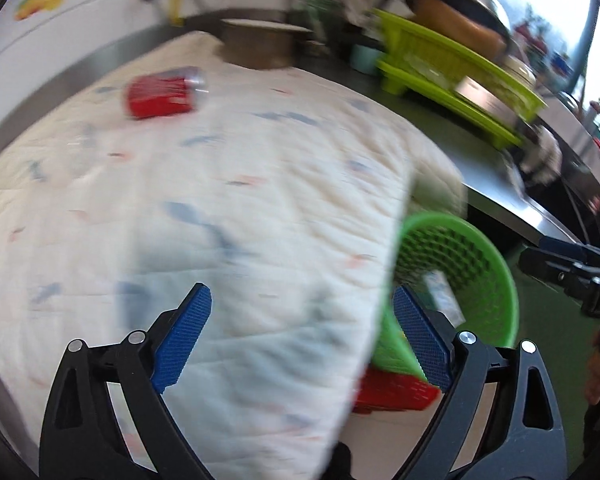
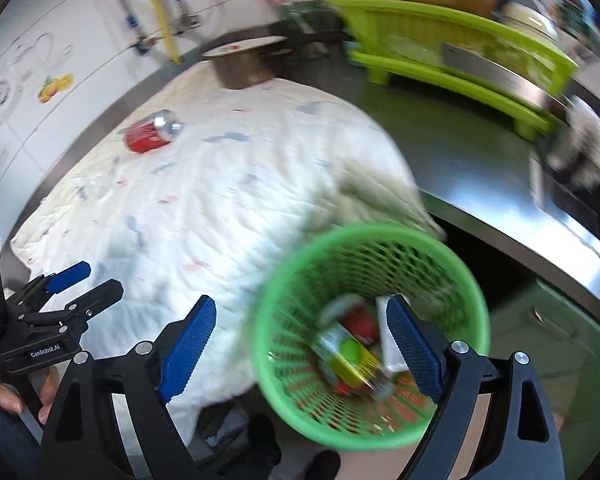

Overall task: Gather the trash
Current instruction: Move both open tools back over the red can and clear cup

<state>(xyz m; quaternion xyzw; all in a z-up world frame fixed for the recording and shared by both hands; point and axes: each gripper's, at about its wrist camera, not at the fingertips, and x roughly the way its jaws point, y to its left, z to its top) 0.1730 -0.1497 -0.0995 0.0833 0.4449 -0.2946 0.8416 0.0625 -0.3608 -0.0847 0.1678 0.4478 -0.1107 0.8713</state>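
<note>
A red drink can lies on its side on the white quilted cloth, far from both grippers; it also shows in the right wrist view. A green mesh basket stands below the counter edge and holds a yellow-green can, a red item and white paper. My left gripper is open and empty over the cloth's near part. My right gripper is open and empty above the basket rim. The basket also shows in the left wrist view.
A lime-green dish rack with metal pans stands at the back right of the steel counter. A brown round tin sits at the cloth's far edge. A red crate sits below the basket. Tiled wall lies behind.
</note>
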